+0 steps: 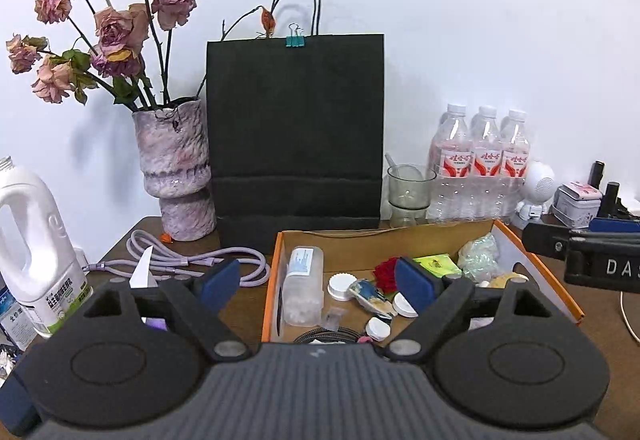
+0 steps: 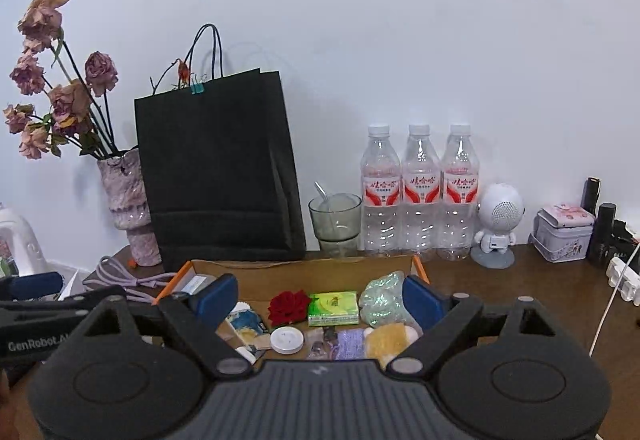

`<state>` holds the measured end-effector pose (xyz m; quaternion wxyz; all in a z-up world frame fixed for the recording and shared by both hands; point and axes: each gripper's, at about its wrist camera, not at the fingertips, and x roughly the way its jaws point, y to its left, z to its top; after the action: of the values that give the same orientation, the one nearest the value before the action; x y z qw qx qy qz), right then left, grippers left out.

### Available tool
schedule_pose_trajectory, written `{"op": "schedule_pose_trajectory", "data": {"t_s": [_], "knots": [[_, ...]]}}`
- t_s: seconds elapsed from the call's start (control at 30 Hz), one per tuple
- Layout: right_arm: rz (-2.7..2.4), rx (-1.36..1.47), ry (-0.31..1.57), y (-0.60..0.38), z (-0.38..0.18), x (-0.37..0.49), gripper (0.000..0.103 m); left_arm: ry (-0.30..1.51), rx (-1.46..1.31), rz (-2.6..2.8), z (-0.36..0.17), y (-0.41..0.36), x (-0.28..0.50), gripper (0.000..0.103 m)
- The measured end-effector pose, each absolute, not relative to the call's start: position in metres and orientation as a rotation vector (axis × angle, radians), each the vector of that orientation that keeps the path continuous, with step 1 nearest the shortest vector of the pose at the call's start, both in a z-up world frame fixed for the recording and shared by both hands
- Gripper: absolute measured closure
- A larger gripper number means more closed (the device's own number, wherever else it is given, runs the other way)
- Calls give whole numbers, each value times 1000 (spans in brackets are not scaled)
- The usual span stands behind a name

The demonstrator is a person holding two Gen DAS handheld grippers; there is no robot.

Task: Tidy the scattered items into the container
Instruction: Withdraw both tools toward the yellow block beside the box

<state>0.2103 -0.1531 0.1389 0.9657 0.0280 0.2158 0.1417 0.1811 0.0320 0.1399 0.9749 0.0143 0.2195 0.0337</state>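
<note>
Two grippers, left [image 1: 318, 286] and right [image 2: 318, 298], hover with jaws spread and empty above an orange-edged cardboard box [image 1: 536, 264] on a wooden table [image 2: 520, 288], holding a red rose [image 2: 289, 306], green packet [image 2: 333, 308] and white caps [image 1: 340, 286]

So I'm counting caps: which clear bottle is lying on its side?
The clear bottle inside the cardboard box, along its left wall; the three water bottles stand upright behind.

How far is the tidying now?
Mostly done: the box already holds the rose, tissue pack, caps and other small things. Both grippers, left and right, are open and empty. The purple cable still lies outside.
</note>
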Motion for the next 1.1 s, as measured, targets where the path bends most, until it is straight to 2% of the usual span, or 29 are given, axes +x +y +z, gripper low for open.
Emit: {"op": "schedule_pose_trajectory", "data": {"t_s": [0.17, 0.3, 0.57, 0.7, 0.83, 0.9, 0.97, 1.03, 1.1], "knots": [[287, 67, 436, -157, 144, 189, 14, 422, -1, 51, 138, 31, 144, 16], [344, 139, 407, -181, 135, 133, 14, 451, 14, 8, 108, 30, 96, 16], [234, 145, 432, -212, 69, 4, 14, 552, -119, 31, 46, 40, -18, 16], [237, 88, 483, -211, 38, -33, 14, 583, -107, 23, 36, 39, -26, 16], [223, 57, 526, -212, 29, -6, 19, 562, -122, 34, 37, 38, -18, 14], [195, 36, 534, -214, 26, 15, 22, 541, -116, 23, 38, 36, -17, 10], [177, -7, 562, -213, 22, 40, 29, 532, -112, -15, 38, 35, -11, 7], [166, -25, 592, -213, 19, 71, 48, 518, -102, -34, 39, 32, -5, 6], [162, 18, 612, -216, 16, 100, 54, 506, -94, -40, 40, 29, 1, 5]]}}
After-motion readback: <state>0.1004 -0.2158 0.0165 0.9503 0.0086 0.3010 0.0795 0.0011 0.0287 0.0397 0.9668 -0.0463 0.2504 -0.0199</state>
